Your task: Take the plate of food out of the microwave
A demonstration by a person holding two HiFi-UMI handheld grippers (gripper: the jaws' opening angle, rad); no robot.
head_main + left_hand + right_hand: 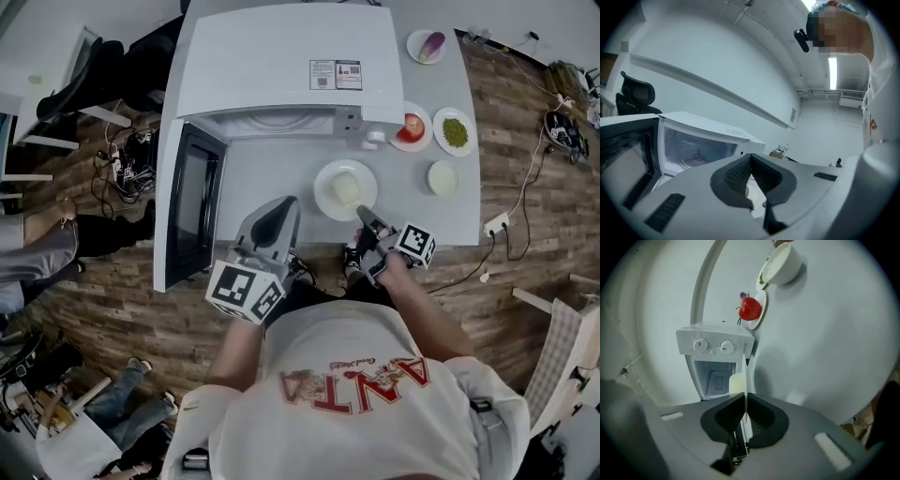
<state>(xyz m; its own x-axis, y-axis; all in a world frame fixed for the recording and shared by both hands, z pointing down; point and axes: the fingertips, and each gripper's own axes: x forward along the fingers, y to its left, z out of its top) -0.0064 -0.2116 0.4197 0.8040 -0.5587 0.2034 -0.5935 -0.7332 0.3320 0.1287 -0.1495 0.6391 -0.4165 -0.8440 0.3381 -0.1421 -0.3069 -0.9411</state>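
Plate [746, 373] edge-on in right claw [746, 405]; pale food [736, 383] half hidden.

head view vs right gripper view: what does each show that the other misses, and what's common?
Head view only: the left tool, the person's shirt, and the stickers on top of the microwave.
Right gripper view only: the microwave's front with its two dials, and the plate seen edge-on between the jaws of the right tool.
Both: the right tool shut on the plate's rim, the pale food block on it, the microwave, the apple and the white bowl.
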